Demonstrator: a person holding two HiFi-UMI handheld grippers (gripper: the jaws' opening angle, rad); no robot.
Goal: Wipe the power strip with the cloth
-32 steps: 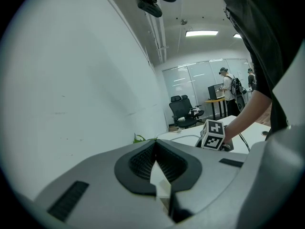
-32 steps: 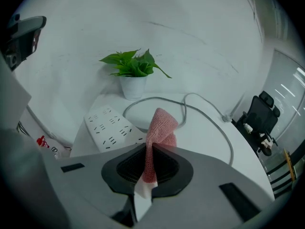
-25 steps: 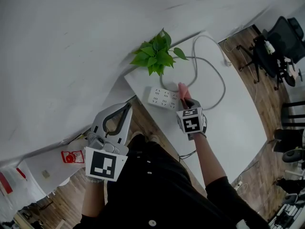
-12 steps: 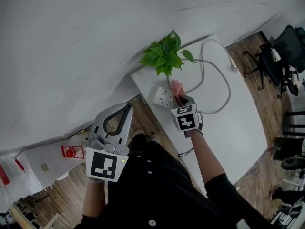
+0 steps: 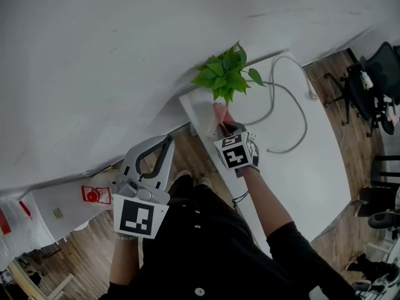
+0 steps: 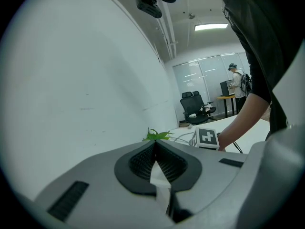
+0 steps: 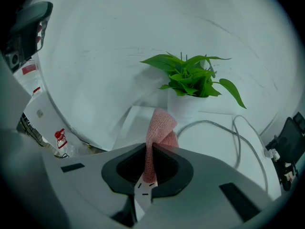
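The white power strip (image 5: 200, 116) lies at the near-left corner of the white table (image 5: 312, 161), just in front of the plant; its sockets are blurred. My right gripper (image 5: 221, 127) is shut on the pink cloth (image 5: 219, 112), which hangs over the strip's right part. In the right gripper view the cloth (image 7: 160, 127) sticks up from between the jaws of the right gripper (image 7: 151, 149), with the strip (image 7: 135, 121) beyond it. My left gripper (image 5: 167, 140) hangs off the table's left side, over the floor. In its own view the left gripper (image 6: 155, 147) is shut on nothing.
A green potted plant (image 5: 227, 74) (image 7: 190, 78) stands against the wall right behind the strip. The grey cable (image 5: 291, 108) (image 7: 237, 138) loops over the table to the right. Office chairs (image 5: 375, 74) stand at the far right; a red-labelled item (image 5: 95, 195) lies low left.
My right gripper has carried the cloth leftward along the power strip, toward the table's corner. The left gripper has stayed where it was.
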